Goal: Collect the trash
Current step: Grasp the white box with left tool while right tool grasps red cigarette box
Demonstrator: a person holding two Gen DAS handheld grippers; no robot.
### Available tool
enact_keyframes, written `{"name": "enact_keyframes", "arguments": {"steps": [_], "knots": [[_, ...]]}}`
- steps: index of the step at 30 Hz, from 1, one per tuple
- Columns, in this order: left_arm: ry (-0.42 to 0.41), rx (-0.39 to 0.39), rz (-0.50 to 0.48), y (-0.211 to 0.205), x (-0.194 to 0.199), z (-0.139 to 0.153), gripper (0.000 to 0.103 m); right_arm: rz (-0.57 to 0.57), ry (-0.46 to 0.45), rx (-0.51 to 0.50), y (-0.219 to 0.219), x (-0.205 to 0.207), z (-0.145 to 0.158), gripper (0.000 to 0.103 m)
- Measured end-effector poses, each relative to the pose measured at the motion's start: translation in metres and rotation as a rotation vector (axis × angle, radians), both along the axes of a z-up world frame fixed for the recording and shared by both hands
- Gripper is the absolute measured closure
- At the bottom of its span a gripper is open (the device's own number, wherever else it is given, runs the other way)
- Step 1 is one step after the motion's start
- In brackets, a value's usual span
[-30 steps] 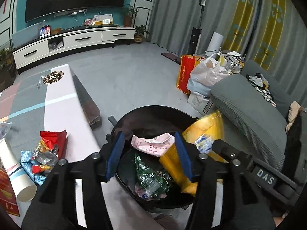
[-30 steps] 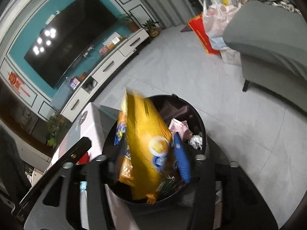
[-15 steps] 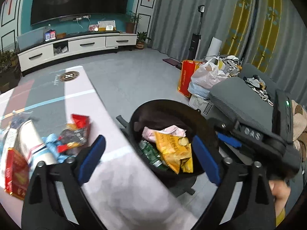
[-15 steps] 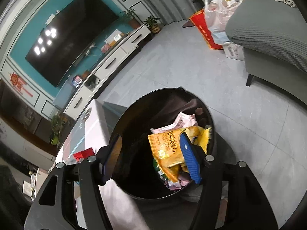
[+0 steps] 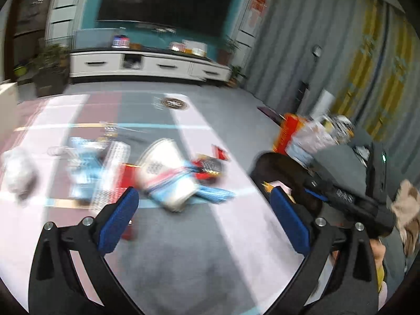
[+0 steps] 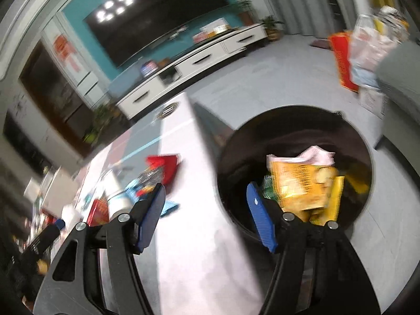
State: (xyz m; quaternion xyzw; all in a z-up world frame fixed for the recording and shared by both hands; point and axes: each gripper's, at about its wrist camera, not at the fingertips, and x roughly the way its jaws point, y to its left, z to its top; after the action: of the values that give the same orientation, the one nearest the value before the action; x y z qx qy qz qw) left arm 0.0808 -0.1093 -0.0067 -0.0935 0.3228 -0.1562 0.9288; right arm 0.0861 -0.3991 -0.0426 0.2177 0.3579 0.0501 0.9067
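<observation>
Now, left tongs (image 5: pixel 203 220): wide, empty; we square them on one piece.
Right tongs (image 6: pixel 207 218): wide, empty.
Surface (image 5: pixel 183 249): paper cup (image 5: pixel 168 176) and wrappers (image 5: pixel 210 168) remain.
Bin (image 6: pixel 351 128): yellow bag (image 6: pixel 299 183) inside.

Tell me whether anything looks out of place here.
A paper cup lies tipped on its side on the table, among scattered wrappers. The bin holds the yellow bag; nothing spilled around it.

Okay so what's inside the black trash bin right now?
In the black trash bin, a yellow snack bag lies on top, with a pink wrapper behind it and something green at its left edge. Anything deeper is covered.
</observation>
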Motion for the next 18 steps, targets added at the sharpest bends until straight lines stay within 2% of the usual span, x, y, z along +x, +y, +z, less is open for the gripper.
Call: {"name": "enact_keyframes", "arguments": {"steps": [4, 10, 15, 18], "knots": [[0.01, -0.038, 0.123, 0.056, 0.003, -0.003, 0.003, 0.067, 0.012, -0.043, 0.029, 0.005, -0.004, 0.039], [0.122, -0.133, 0.294, 0.122, 0.012, -0.013, 0.003, 0.127, 0.01, -0.117, 0.062, 0.013, -0.009, 0.039], [0.18, -0.189, 0.331, 0.141, 0.015, -0.027, 0.003, 0.19, 0.018, -0.076, 0.082, 0.022, -0.015, 0.039], [0.208, -0.192, 0.294, 0.135, 0.018, -0.036, 0.003, 0.233, 0.009, -0.079, 0.103, 0.025, -0.015, 0.039]]}}
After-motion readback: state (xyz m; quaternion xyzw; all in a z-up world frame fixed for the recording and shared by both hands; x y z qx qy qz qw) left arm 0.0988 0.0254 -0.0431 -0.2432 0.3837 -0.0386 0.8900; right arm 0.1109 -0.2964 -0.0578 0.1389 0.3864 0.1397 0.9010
